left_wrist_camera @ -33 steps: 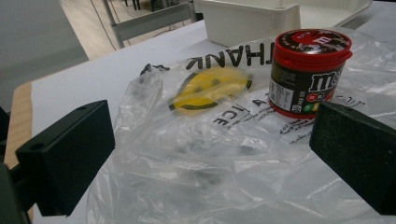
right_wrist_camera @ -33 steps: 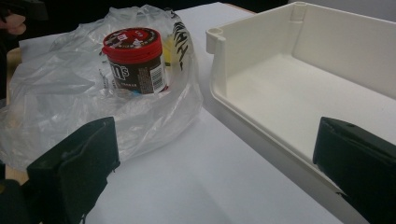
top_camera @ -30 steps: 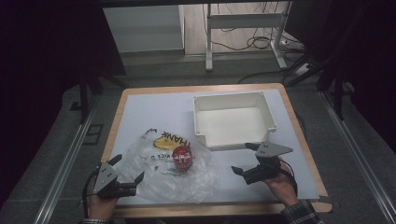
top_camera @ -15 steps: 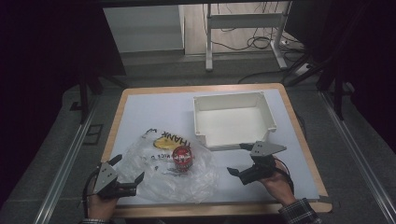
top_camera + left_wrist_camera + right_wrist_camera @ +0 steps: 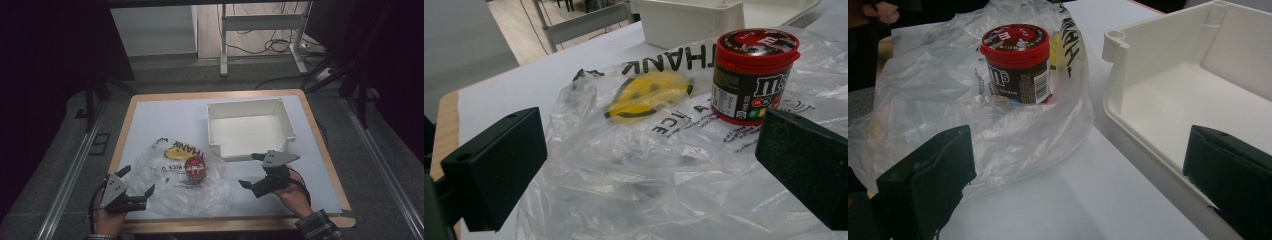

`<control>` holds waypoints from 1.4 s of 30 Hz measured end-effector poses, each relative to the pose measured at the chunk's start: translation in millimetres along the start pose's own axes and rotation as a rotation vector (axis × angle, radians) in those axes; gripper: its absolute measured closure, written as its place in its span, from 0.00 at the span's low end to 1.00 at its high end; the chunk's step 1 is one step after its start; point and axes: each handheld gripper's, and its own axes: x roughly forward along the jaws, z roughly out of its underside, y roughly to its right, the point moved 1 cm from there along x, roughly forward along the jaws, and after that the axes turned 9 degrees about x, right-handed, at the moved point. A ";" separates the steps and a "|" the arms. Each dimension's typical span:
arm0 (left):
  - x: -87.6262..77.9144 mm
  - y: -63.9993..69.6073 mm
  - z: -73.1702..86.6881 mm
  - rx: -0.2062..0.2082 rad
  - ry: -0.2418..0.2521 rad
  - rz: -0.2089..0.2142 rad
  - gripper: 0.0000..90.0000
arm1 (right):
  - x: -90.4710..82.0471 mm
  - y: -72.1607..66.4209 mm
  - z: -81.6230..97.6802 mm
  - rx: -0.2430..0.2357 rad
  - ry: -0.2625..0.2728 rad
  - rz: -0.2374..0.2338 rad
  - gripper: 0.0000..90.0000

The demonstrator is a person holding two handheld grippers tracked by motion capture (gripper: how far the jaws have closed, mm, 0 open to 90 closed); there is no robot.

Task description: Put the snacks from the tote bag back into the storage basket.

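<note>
The red-lidded candy jar (image 5: 195, 168) stands upright on the crumpled plastic bag (image 5: 175, 185), left of the spread right claw (image 5: 260, 171) and far-right of the spread left claw (image 5: 136, 186), which is slightly farther off.

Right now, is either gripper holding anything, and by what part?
Nothing is held. The left gripper is open at the near-left edge of the plastic bag; the right gripper is open between the bag and the white bin. The candy jar stands untouched.
</note>
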 end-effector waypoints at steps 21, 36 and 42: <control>-0.3 0.9 -0.6 0.009 0.006 -0.002 0.00 | 16.6 -2.5 -6.7 -0.015 -0.038 -0.020 0.01; -0.1 0.7 -0.5 0.008 0.006 -0.002 0.00 | 26.2 -2.6 -11.5 0.008 -0.048 -0.053 0.01; -0.1 0.5 -0.4 0.009 0.006 -0.003 0.00 | 33.0 -5.0 -14.1 -0.002 -0.053 -0.070 0.01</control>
